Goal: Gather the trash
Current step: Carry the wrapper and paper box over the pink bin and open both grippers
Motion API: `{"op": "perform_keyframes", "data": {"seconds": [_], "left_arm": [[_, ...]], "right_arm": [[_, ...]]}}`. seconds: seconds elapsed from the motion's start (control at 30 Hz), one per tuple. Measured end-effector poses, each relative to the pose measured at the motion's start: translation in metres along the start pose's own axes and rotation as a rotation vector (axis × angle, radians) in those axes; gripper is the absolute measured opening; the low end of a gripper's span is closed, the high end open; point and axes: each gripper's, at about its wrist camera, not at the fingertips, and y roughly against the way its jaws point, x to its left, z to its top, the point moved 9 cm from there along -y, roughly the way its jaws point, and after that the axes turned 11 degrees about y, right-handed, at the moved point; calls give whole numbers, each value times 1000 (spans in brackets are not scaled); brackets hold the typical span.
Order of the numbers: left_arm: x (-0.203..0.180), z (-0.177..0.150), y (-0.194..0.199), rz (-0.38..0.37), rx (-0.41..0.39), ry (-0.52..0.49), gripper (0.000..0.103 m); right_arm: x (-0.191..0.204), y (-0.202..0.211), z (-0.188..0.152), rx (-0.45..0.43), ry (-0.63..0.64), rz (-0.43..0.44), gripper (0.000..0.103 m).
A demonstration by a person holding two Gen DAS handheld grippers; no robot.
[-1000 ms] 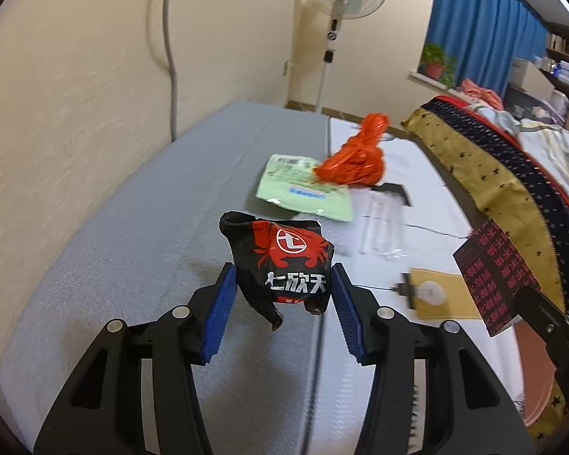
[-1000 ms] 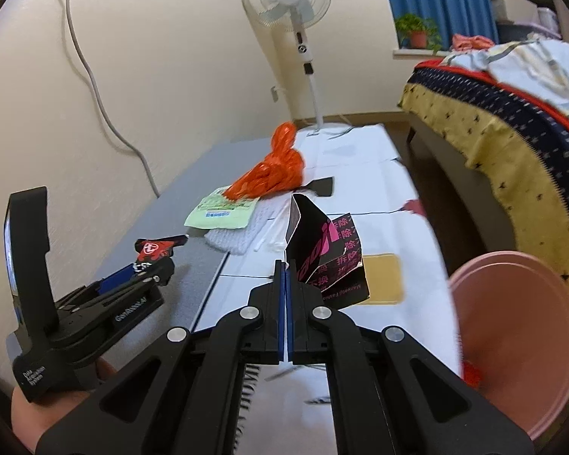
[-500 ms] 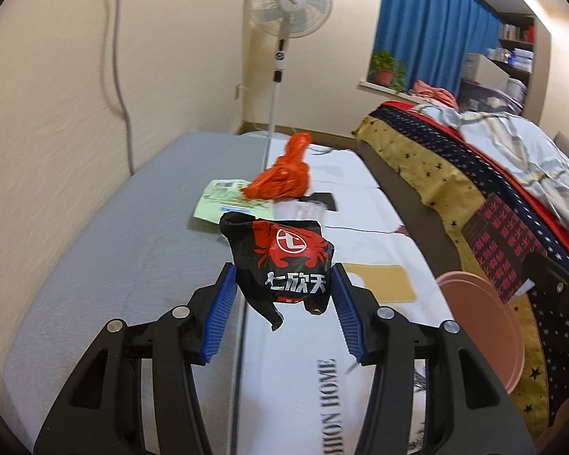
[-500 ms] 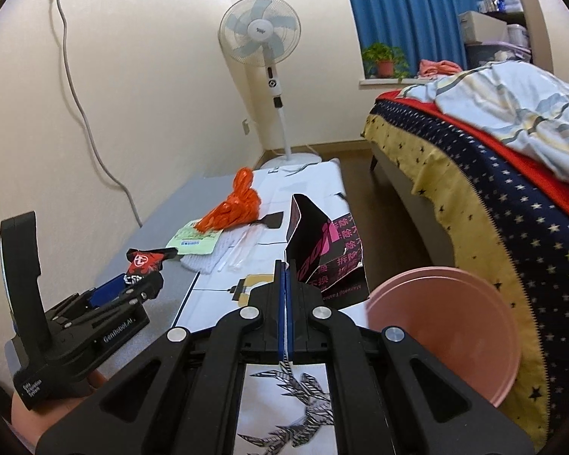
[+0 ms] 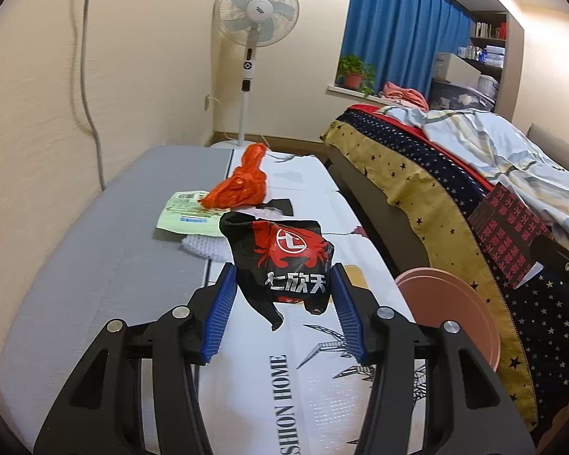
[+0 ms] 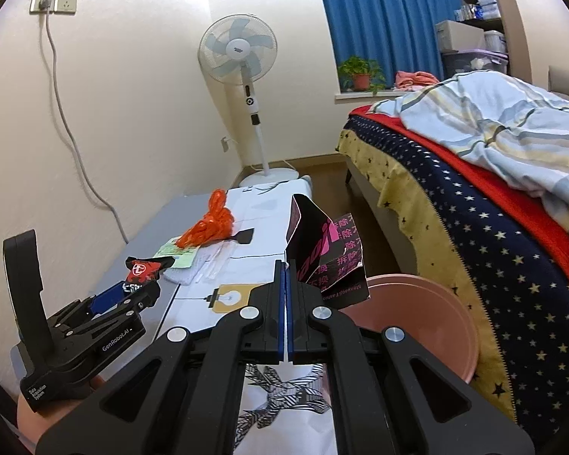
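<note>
Bedroom floor strip between cream wall and bed (image 6: 474, 204), covered by a grey mat (image 5: 106, 235) and a white printed mat (image 5: 307, 386) lettered "FASHION HOME". Pedestal fan (image 5: 256, 19) at the far end, blue curtain (image 5: 398, 34) and potted plant (image 5: 354, 72) by the window. Left tongs (image 5: 282, 297) raised above the mats, blue pads pressed against both sides of a crumpled black-and-red snack wrapper (image 5: 284, 258) with a crab print; wrapper held clear of the floor. Right tongs (image 6: 285, 284) closed tight on the edge of a black-and-pink folded carton (image 6: 322, 254), which stands up from the fingertips, just above the near rim of a pink plastic basin (image 6: 432, 326). Basin sits on the floor beside the bed's star-patterned cover. Further along the mats: an orange plastic bag (image 5: 242, 185) bunched up, partly lying on a pale green packet (image 5: 182, 220); white mesh packing (image 5: 205, 246) just beneath the packet; clear plastic sleeves (image 6: 216, 261) next to it in the right wrist view. All of these lie untouched, well apart from the basin.
</note>
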Motion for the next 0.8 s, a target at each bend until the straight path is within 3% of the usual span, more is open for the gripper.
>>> {"op": "perform_keyframes", "data": {"seconds": [0.8], "left_arm": [[-39,-16,-15,-77,26,-50,50]], "right_arm": [[-47,-3,-5,11,-70,-94,0]]}}
